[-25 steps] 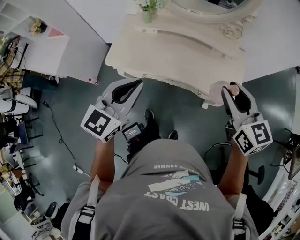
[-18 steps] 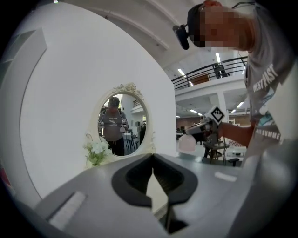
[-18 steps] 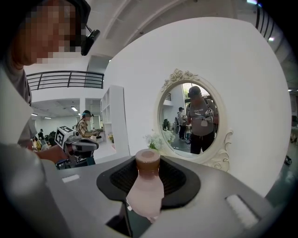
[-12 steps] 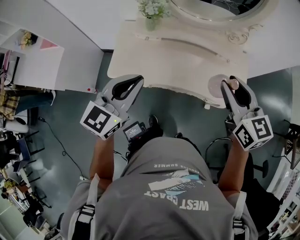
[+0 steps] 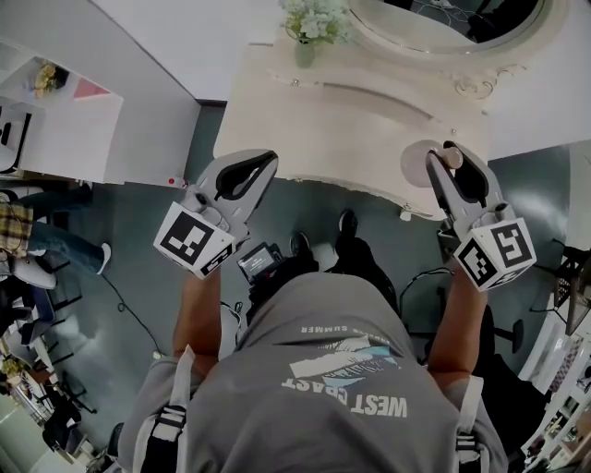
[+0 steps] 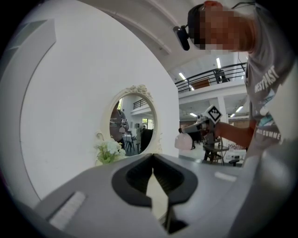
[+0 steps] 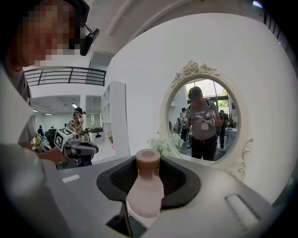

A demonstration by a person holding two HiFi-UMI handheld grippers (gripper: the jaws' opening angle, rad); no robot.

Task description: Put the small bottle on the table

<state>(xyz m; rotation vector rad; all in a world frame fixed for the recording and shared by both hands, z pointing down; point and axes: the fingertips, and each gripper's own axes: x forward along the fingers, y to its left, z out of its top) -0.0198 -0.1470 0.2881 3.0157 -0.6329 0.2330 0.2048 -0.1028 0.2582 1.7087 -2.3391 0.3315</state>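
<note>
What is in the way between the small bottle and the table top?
Nothing visible. The right gripper holds the small bottle at the near edge of the table; its top ahead is bare, the flowers stand far back by the mirror.

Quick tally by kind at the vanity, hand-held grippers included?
hand-held gripper: 2 (left hand-held gripper, right hand-held gripper)
small bottle: 1, clamped in the right one's jaws
table: 1
oval mirror: 1
vase of flowers: 1
Total: 6
</note>
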